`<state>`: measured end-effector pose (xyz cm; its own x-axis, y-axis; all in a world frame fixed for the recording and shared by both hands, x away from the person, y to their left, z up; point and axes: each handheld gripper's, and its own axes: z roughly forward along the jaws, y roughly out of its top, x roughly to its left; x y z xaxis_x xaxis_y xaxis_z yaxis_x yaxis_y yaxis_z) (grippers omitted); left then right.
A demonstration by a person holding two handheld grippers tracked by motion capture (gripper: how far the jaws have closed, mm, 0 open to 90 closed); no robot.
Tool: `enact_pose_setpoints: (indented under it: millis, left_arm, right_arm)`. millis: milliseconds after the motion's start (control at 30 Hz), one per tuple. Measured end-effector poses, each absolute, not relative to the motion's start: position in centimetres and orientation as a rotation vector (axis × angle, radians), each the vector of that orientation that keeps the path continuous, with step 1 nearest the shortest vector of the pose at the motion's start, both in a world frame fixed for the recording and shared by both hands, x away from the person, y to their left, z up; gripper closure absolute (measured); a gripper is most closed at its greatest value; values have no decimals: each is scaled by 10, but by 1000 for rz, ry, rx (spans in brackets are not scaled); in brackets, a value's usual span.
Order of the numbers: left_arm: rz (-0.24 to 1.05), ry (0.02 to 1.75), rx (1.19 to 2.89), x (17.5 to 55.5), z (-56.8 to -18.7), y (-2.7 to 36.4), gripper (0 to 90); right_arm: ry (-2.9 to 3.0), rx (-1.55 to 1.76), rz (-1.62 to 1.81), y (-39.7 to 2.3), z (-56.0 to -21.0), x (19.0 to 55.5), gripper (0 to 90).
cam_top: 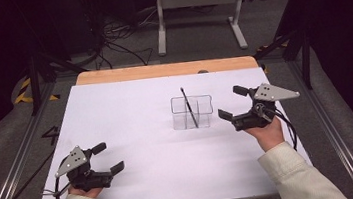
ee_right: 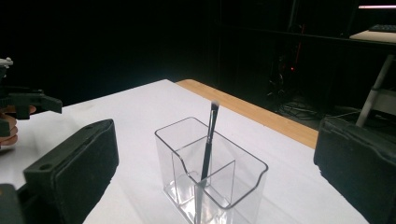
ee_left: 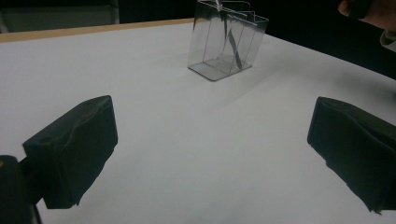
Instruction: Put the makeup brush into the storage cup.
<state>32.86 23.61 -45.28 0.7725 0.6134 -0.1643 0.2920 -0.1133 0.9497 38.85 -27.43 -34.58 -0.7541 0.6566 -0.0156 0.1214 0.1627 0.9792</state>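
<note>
A: Starting at your left: your left gripper (cam_top: 103,160) rests low at the near-left part of the white table sheet (cam_top: 133,134), tongs spread wide with nothing between them.

B: And the work itself?

A: It looks done, or nearly. The thin black brush with a pale tip (cam_top: 188,107) stands leaning in the clear plastic holder with an inner divider (cam_top: 192,112), which sits at the middle of the sheet, a little to your right. From the right gripper view the brush (ee_right: 207,156) sits in one compartment of the holder (ee_right: 210,175), just against the divider.

B: My right side?

A: Your right gripper (cam_top: 232,102) hangs just beside the holder, tongs spread and empty, clear of the brush.

B: Anything in the way?

A: No. The wooden table edge (cam_top: 166,70) lies behind, and the white frame stand (cam_top: 199,11) and floor cables (cam_top: 117,41) are well apart.
</note>
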Motion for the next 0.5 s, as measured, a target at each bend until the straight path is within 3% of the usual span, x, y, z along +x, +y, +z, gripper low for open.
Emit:
enact_pose_setpoints:
  millis: [500]
  left_arm:
    - [320,697,1696,327,-445,242,23]
  right_arm:
    - [2020,719,1653,-299,-356,374,0]
